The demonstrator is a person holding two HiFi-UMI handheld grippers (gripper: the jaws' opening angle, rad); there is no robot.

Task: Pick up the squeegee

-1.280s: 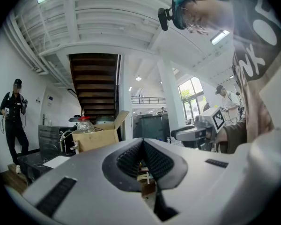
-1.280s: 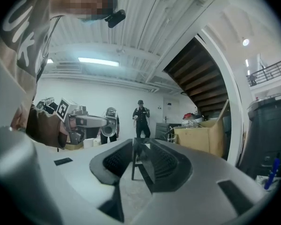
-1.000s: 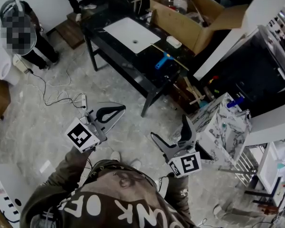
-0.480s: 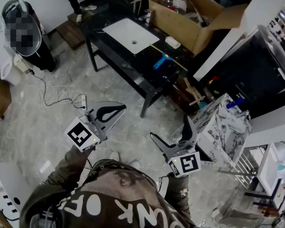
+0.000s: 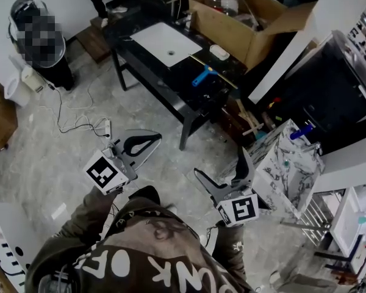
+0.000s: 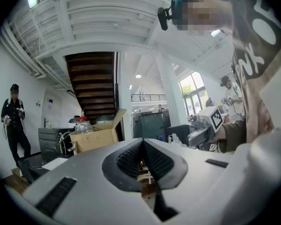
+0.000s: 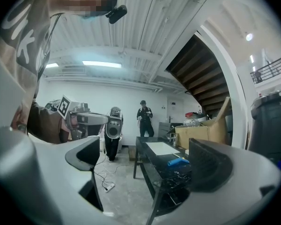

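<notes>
As the person stands back on the pale floor, the squeegee (image 5: 201,76) lies flat on the black surface (image 5: 147,66), its blue handle just beside a white sheet (image 5: 166,43) and near an open cardboard box (image 5: 227,36). It is well apart from both tools.

The left gripper (image 5: 152,140) hangs over the floor, short of the surface's near edge. In the left gripper view, its dark ribbed fingers (image 6: 128,159) are pressed together at the tips with nothing between them.

The right gripper (image 5: 220,162) is also over the floor, beside a marbled block. Its fingers (image 7: 84,156) are spread wide and hold nothing. Looking along them in the right gripper view, the squeegee (image 7: 179,161) shows in the gap between the two fingers, closer to the right-hand one, but far off on the surface (image 7: 155,159).
</notes>
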